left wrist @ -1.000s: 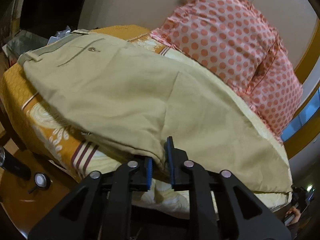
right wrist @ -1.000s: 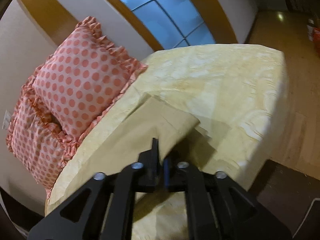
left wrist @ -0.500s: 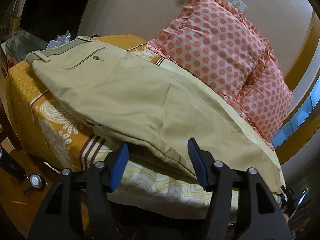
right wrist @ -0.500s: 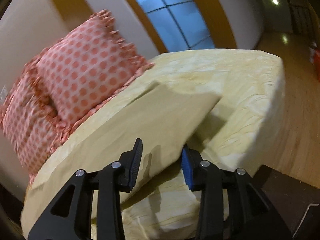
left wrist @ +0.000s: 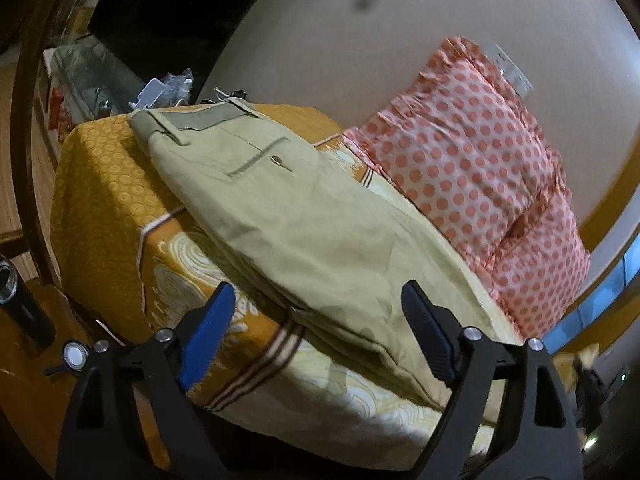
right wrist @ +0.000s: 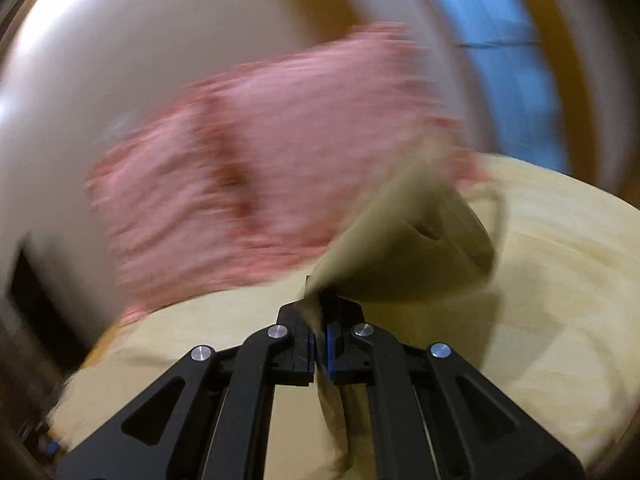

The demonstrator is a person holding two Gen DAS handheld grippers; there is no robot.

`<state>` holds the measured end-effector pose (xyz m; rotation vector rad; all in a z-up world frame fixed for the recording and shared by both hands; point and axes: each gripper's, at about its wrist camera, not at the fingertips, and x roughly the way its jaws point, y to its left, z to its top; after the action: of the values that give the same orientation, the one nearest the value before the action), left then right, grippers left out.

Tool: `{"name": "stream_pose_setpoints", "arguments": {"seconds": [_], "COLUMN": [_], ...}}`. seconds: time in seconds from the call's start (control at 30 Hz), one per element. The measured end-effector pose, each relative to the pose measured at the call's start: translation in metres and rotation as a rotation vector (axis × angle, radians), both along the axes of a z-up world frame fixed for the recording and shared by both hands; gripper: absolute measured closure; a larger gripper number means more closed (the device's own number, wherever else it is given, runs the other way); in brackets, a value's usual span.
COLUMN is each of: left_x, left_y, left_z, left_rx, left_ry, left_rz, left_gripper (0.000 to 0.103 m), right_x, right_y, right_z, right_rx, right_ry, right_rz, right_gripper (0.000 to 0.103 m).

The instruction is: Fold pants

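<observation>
Khaki pants (left wrist: 304,232) lie lengthwise on the bed, waistband and back pocket at the far left end. My left gripper (left wrist: 316,332) is open, its blue pads spread wide just in front of the pants' near edge, holding nothing. My right gripper (right wrist: 320,344) is shut on the leg end of the pants (right wrist: 404,240) and lifts it off the bed; the cloth rises in a cone above the jaws. The right wrist view is heavily blurred.
Two pink polka-dot pillows (left wrist: 480,184) lean on the wall behind the pants. The bed has a yellow and orange patterned cover (left wrist: 100,200). A dark bottle (left wrist: 20,308) stands on the wooden floor at the left. A window (right wrist: 508,72) is beyond the bed.
My left gripper let go of the pants' edge, opened wide and drew back. My right gripper opened, then shut on the leg end and is lifting it fast.
</observation>
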<state>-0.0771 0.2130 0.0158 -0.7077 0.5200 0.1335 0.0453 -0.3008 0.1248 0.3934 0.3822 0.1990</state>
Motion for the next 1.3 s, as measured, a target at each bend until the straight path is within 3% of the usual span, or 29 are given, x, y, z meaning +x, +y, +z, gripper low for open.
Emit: {"name": "stream_pose_setpoints", "arguments": {"seconds": [0.1,0.17,0.2,0.23,0.3,0.33,0.4,0.43,0.53,0.7,0.8,0.83,0.87,0.9,0.93,1.0,1.07,1.17,1.3], "left_x": [0.000,0.003,0.005,0.006,0.010,0.011,0.014,0.015,0.021,0.032,0.044,0.048,0.051,0.056,0.060,0.067,0.073,0.088,0.102], "left_y": [0.008,0.012,0.014,0.015,0.019,0.021,0.025,0.028,0.039,0.058,0.067,0.072,0.076,0.082,0.086,0.084,0.064,0.005,-0.107], "left_z": [-0.001,-0.002,-0.002,-0.002,-0.003,-0.004,-0.004,-0.004,-0.004,-0.004,-0.002,-0.003,-0.004,-0.008,-0.011,-0.004,0.023,0.082,0.139], "left_rx": [-0.028,-0.032,-0.031,-0.032,-0.047,-0.056,-0.060,-0.064,-0.105,-0.174,-0.181,-0.185,-0.201,-0.226,-0.226,-0.136,0.047,0.292,0.527], "left_ry": [-0.010,-0.007,-0.010,-0.008,0.005,0.003,0.003,0.002,0.000,0.010,0.049,0.063,0.073,0.090,0.118,0.152,0.165,0.067,-0.099], "left_rz": [0.013,0.024,0.023,0.023,0.018,0.015,0.022,0.026,0.059,0.139,0.184,0.198,0.202,0.199,0.205,0.188,0.155,0.013,-0.257], "left_gripper": [0.013,0.012,0.011,0.010,0.008,0.007,0.006,0.006,0.005,0.006,0.015,0.027,0.048,0.056,0.080,0.089,0.092,0.093,0.094], "right_x": [0.011,0.013,0.014,0.011,0.003,-0.006,-0.019,-0.023,-0.024,-0.014,-0.015,-0.012,-0.014,-0.016,-0.013,-0.012,-0.014,-0.013,-0.015], "right_y": [0.106,0.168,0.205,0.232,0.258,0.262,0.254,0.246,0.216,0.165,0.142,0.136,0.131,0.122,0.119,0.109,0.090,0.059,0.018], "right_z": [0.005,-0.011,-0.028,-0.046,-0.068,-0.070,-0.063,-0.057,-0.044,-0.043,-0.045,-0.046,-0.049,-0.049,-0.048,-0.048,-0.046,-0.044,-0.044], "right_rx": [-0.055,-0.141,-0.218,-0.272,-0.312,-0.309,-0.288,-0.259,-0.186,-0.084,-0.034,-0.023,-0.018,-0.009,-0.002,0.010,0.030,0.071,0.137], "right_ry": [0.012,0.093,0.176,0.254,0.343,0.334,0.279,0.253,0.210,0.226,0.242,0.242,0.241,0.238,0.234,0.226,0.207,0.182,0.173], "right_rz": [0.329,0.498,0.602,0.675,0.778,0.814,0.836,0.843,0.802,0.685,0.642,0.632,0.624,0.611,0.603,0.581,0.545,0.465,0.351], "right_gripper": [0.099,0.098,0.095,0.090,0.055,0.045,0.021,0.016,0.014,0.013,0.013,0.013,0.013,0.013,0.013,0.013,0.012,0.012,0.012]}}
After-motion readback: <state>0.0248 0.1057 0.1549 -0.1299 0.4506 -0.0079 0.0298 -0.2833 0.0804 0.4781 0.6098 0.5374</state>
